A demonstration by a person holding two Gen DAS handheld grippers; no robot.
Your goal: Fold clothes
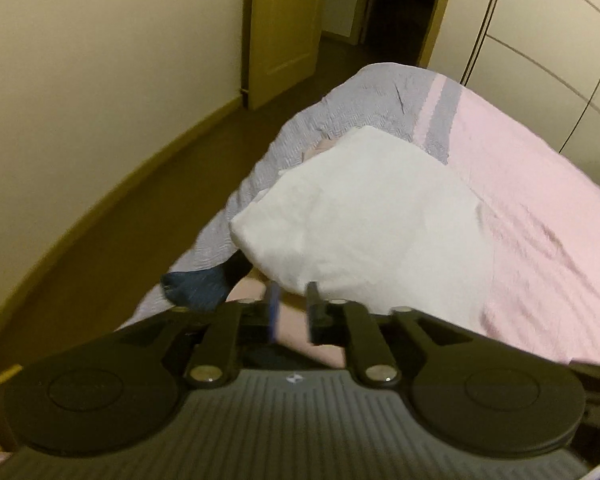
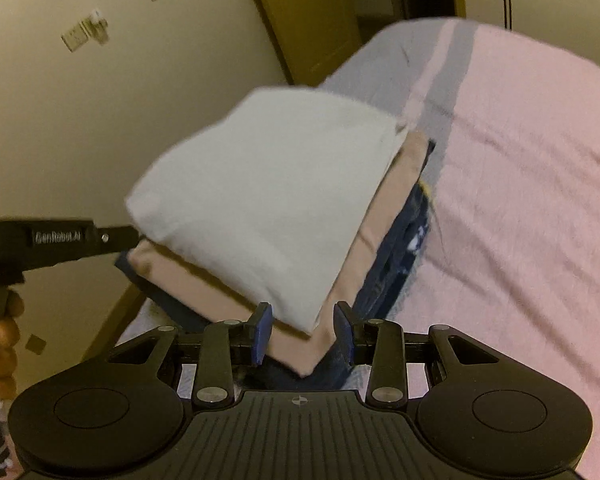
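A stack of folded clothes lies at the bed's left edge: a white garment [image 2: 268,192] on top, a peach one [image 2: 388,216] under it and dark blue denim [image 2: 400,264] at the bottom. My right gripper [image 2: 303,330] has its jaws partway apart, and the stack's near corner fills the gap between the pads; whether they press on it is unclear. My left gripper [image 1: 293,312] is open, just short of the white garment [image 1: 372,216], with peach cloth behind the gap. From the right wrist view the left gripper's fingertips [image 2: 130,236] sit at the stack's left corner.
The bed [image 2: 532,168] has a pink cover with a grey band [image 1: 364,96] at its far end. Brown floor [image 1: 148,208] and a cream wall run along the left. A door [image 1: 284,28] stands open beyond the bed. A person's hand [image 2: 4,336] holds the left gripper's handle.
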